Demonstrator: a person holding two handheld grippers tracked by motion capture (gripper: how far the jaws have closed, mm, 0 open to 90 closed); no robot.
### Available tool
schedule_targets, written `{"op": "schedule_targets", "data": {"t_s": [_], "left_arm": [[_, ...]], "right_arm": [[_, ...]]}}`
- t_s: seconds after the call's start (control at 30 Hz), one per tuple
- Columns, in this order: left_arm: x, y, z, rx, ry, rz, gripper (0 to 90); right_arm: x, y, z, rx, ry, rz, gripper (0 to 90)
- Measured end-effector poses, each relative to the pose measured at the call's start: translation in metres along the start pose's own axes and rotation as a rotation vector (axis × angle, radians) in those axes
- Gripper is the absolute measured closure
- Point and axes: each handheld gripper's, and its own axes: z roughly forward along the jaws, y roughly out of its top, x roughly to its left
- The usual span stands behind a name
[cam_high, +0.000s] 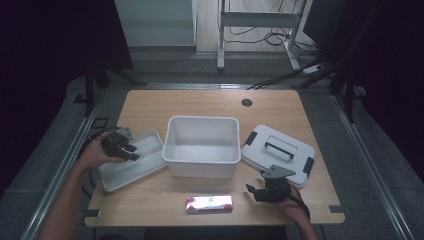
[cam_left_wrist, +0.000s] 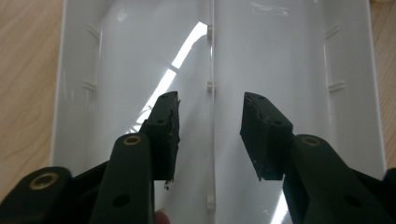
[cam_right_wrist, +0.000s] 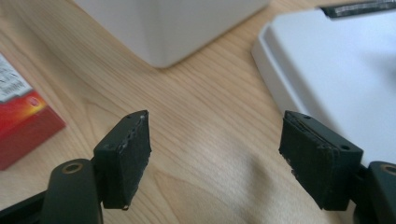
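While over tray (cam_left_wrist: 74, 70) | left claw (cam_left_wrist: 210, 135) agape, empty | right claw (cam_right_wrist: 215, 158) wide, empty

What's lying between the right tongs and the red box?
Nothing: in the high view, bare wooden table separates the right tongs from the red box.

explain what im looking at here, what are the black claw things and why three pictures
No robot here: a person sits at a wooden table with a hand-held tool in each hand, each ending in two black tongs. The left tongs and right tongs are both open and hold nothing.

The high view looks down from above the person. The other two come from small cameras riding on each tool, looking along its jaws.

On the table: a white tub in the middle, a shallow white tray under the left tongs, a white lid with a black handle at the right, and a red and white box near the front edge.
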Motion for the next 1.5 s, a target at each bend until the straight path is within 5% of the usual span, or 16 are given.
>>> {"op": "schedule_targets", "data": {"t_s": [0.17,0.3,0.73,1.5], "left_arm": [[-0.001,0.008,-0.005,0.007,0.016,0.009,52.0],[-0.003,0.011,-0.008,0.008,0.014,0.02,53.8],[-0.007,0.023,-0.011,0.018,0.021,0.042,51.5],[-0.012,0.036,-0.012,0.027,0.019,0.062,52.2]], "right_arm": [[0.0,0.01,-0.002,0.015,0.033,-0.032,25.9],[0.008,0.023,-0.007,0.031,0.092,-0.103,24.9],[0.061,0.071,0.001,0.089,0.268,-0.306,25.7],[0.114,0.086,0.048,0.266,0.392,-0.481,25.9]]}}
